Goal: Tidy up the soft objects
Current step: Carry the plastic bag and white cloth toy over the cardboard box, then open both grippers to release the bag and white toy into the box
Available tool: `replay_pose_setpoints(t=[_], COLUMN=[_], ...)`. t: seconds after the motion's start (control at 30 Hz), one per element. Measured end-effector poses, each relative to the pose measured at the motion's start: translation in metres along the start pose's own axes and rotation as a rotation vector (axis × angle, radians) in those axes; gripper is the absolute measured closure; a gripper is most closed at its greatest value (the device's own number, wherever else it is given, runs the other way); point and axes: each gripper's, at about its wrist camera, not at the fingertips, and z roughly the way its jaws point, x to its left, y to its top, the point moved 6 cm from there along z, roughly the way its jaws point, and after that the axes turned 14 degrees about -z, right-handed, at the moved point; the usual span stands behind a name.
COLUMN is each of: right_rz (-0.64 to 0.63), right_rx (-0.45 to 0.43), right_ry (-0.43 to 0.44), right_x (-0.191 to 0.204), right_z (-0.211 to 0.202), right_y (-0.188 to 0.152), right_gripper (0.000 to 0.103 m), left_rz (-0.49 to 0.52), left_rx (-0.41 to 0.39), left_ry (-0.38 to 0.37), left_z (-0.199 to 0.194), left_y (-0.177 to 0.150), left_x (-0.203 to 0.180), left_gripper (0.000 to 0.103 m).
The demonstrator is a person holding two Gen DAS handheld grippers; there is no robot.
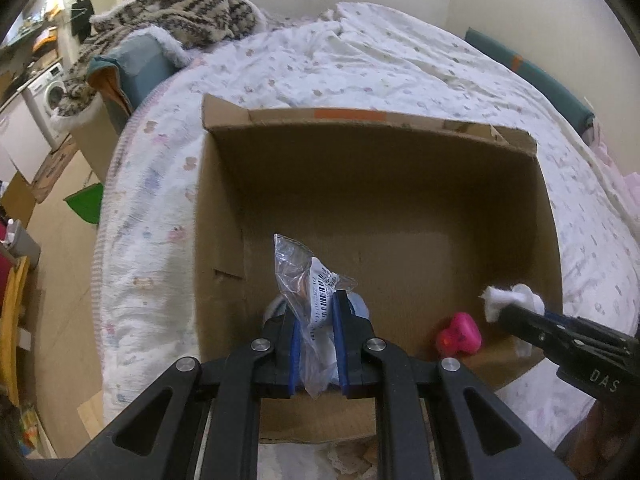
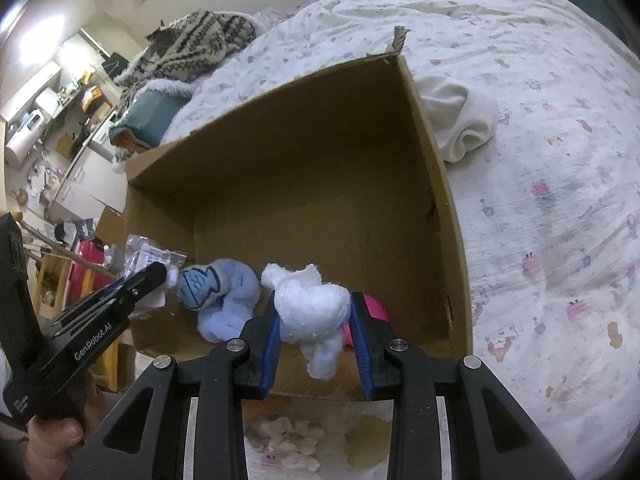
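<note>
Both grippers hang over the open cardboard box [image 1: 372, 184] on the bed [image 2: 540, 160], presumably to drop soft things in. The left gripper [image 1: 316, 340] is clamped on a clear plastic bag [image 1: 308, 280], contents unclear. The right gripper [image 2: 316, 340] squeezes a white fluffy toy [image 2: 312, 304]. A blue plush [image 2: 224, 296] and pink toy [image 1: 458, 334] already lie inside.

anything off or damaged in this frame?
Minor only: the cardboard box has a frayed, torn far corner. Otherwise both grippers hold their items over it: left gripper a plastic bag, right gripper a white plush.
</note>
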Motion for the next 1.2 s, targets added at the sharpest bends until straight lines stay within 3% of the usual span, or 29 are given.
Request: replay_pose_setpoints(t=[0.83, 0.93, 1.0, 1.07, 1.1, 1.2], right_rz=[-0.005, 0.009, 0.016, 0.023, 0.026, 0.037], right_rx=[0.051, 0.045, 0.037, 0.028, 0.028, 0.018], right_ry=[0.012, 0.017, 0.02, 0.021, 0.024, 0.024], right_x=[0.0, -0.001, -0.003, -0.004, -0.005, -0.006], right_z=[0.016, 0.016, 0.014, 0.013, 0.014, 0.012], right_y=[-0.006, -0.004, -0.004, -0.003, -0.003, -0.001], right_gripper=[0.069, 0.067, 0.057, 0.054, 0.054, 0.04], left_rz=[-0.003, -0.006, -0.009, -0.013, -0.015, -0.013], left_rx=[0.0, -0.006, -0.018, -0.041, -0.053, -0.067], left_ry=[-0.037, -0.038, -0.035, -0.027, -0.026, -0.024], left_z=[0.002, 0.001, 0.0, -0.004, -0.006, -0.008], left_y=[-0.006, -0.005, -0.005, -0.003, -0.002, 0.0], left_x=[-0.008, -0.007, -0.007, -0.007, -0.007, -0.008], left_gripper=[0.087, 0.077, 0.056, 0.04, 0.036, 0.035])
